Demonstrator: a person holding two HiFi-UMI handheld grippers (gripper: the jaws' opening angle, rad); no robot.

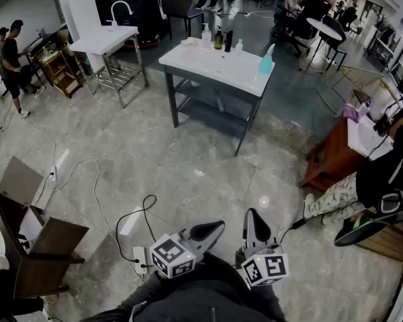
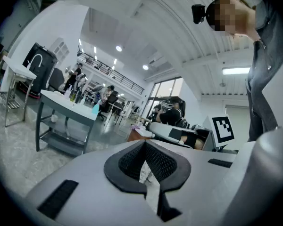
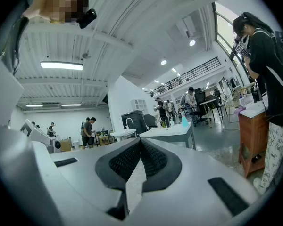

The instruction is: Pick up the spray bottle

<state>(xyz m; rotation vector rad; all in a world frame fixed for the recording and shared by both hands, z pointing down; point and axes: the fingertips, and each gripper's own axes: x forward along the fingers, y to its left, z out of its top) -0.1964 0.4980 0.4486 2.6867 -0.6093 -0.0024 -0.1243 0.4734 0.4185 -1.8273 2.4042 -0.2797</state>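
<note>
The spray bottle is turquoise and stands upright at the right end of a white-topped grey table, far across the floor. It also shows small in the left gripper view as the spray bottle, and in the right gripper view as the spray bottle. My left gripper and right gripper are held low, close to the body, side by side and level. Both point toward the table. In each gripper view, the left gripper and the right gripper, the jaws meet with nothing between them.
Several other bottles stand on the same table. A second white table with a faucet is to its left. Cables and a power strip lie on the floor just ahead. A wooden box is at left, a wooden cabinet and a person at right.
</note>
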